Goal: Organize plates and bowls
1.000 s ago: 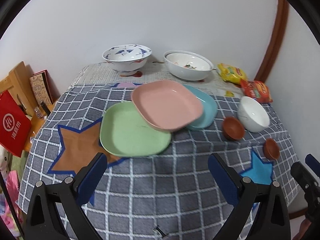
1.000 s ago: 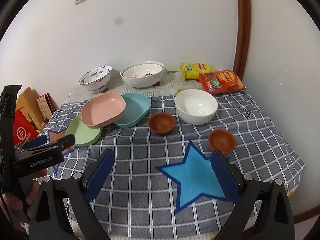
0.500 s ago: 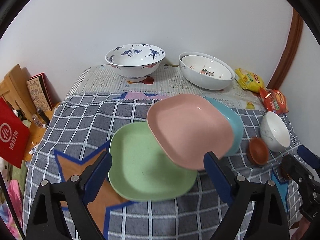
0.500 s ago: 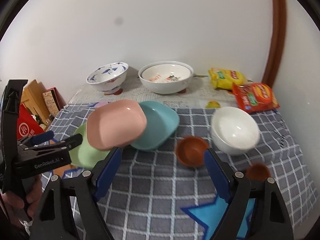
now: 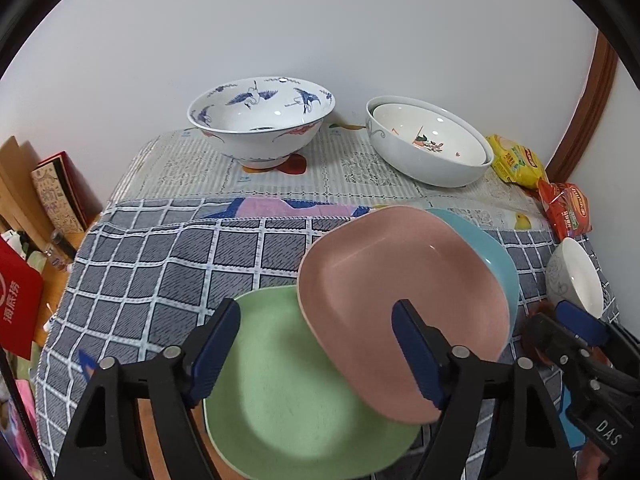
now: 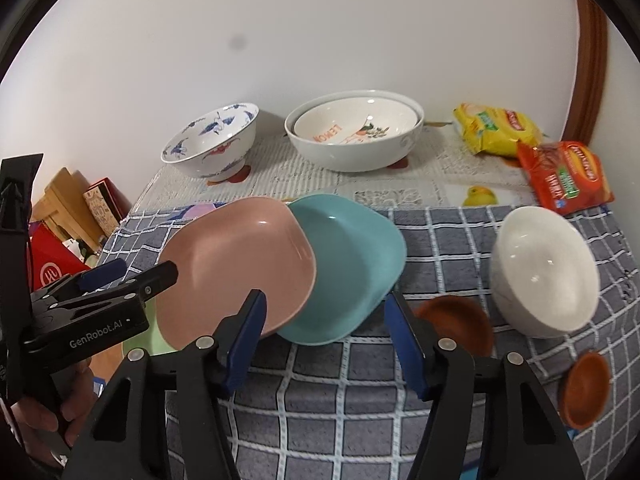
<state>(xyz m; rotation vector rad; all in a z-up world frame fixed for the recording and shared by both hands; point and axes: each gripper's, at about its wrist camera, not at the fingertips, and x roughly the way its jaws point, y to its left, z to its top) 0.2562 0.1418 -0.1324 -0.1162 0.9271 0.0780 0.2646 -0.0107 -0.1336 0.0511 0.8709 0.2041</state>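
Observation:
Three square plates overlap on the checked cloth: a green plate [image 5: 288, 392] lowest, a pink plate [image 5: 400, 288] leaning over it, and a teal plate [image 6: 352, 264] under the pink one's right side. My left gripper [image 5: 316, 344] is open just above the green and pink plates. My right gripper [image 6: 324, 336] is open in front of the teal plate's near edge. A white bowl [image 6: 544, 276] and two small brown dishes [image 6: 456, 320] [image 6: 584, 388] lie to the right.
A blue-patterned bowl [image 5: 260, 120] and a nested pair of white bowls [image 5: 428, 144] stand at the back by the wall. Yellow and red snack packets [image 6: 532, 148] lie at the back right. Books and a red bag [image 5: 20, 300] sit beside the table's left edge.
Both grippers have moved forward towards the plates, which now fill much more of each view. The left gripper now hangs over the green and pink plates. Nothing has been taken hold of.

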